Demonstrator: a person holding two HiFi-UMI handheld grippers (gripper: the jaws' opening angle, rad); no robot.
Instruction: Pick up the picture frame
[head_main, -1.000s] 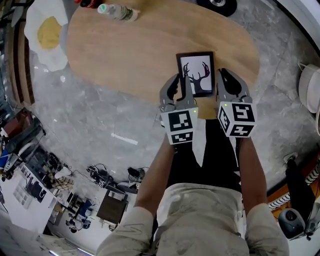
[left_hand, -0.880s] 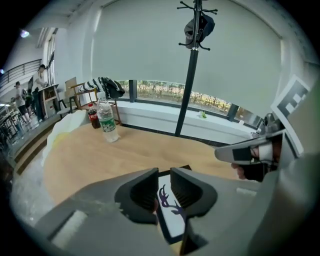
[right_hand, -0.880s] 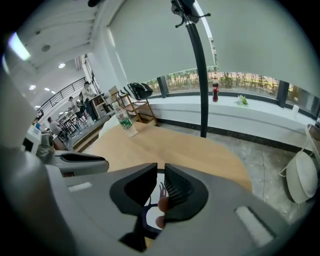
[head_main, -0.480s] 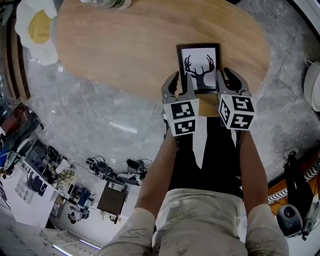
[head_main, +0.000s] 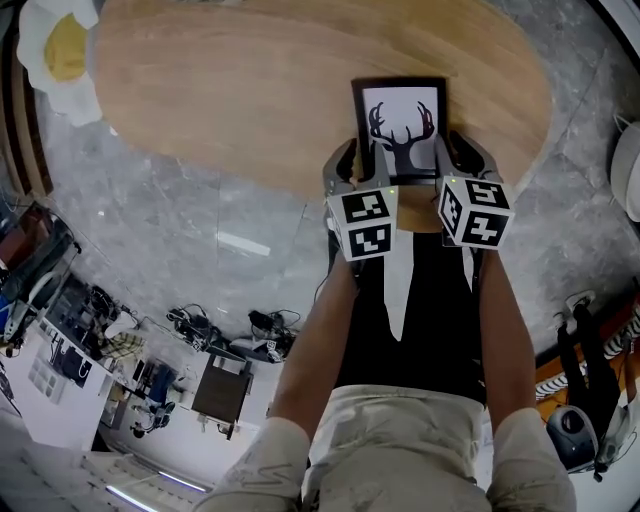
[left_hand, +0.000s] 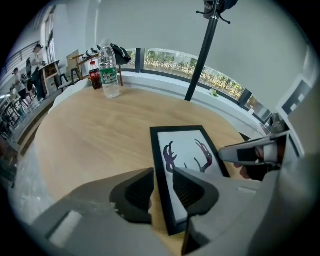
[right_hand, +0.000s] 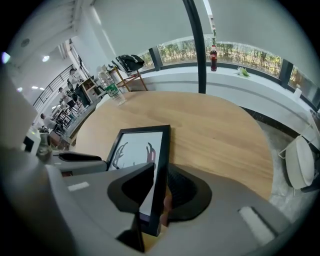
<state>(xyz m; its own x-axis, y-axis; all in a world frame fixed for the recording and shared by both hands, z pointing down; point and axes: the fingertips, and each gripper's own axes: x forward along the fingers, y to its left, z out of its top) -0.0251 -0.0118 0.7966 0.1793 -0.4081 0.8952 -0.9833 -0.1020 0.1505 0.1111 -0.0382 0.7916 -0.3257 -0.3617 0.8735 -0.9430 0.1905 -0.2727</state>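
A black picture frame (head_main: 400, 120) with a deer-antler print lies flat near the front edge of the oval wooden table (head_main: 220, 90). My left gripper (head_main: 362, 165) straddles the frame's left edge (left_hand: 159, 165). One jaw is on the bare wood and one is over the print. Its jaws have just been opening and stand open (left_hand: 162, 192), with the edge between them. My right gripper (head_main: 462, 155) straddles the frame's right edge (right_hand: 161, 165) the same way. Its jaws stand apart (right_hand: 160, 192) on either side of the rim.
A clear water bottle (left_hand: 108, 70) and a cola bottle (left_hand: 95, 77) stand at the table's far side. A black pole (left_hand: 202, 60) rises behind the table. An egg-shaped cushion (head_main: 60, 55) lies on the floor, and a white chair (right_hand: 300, 165) is to the right.
Both grippers have sunk and moved forward along the frame's near end. Its two side edges now sit between the jaws. The left jaws look wider than before.
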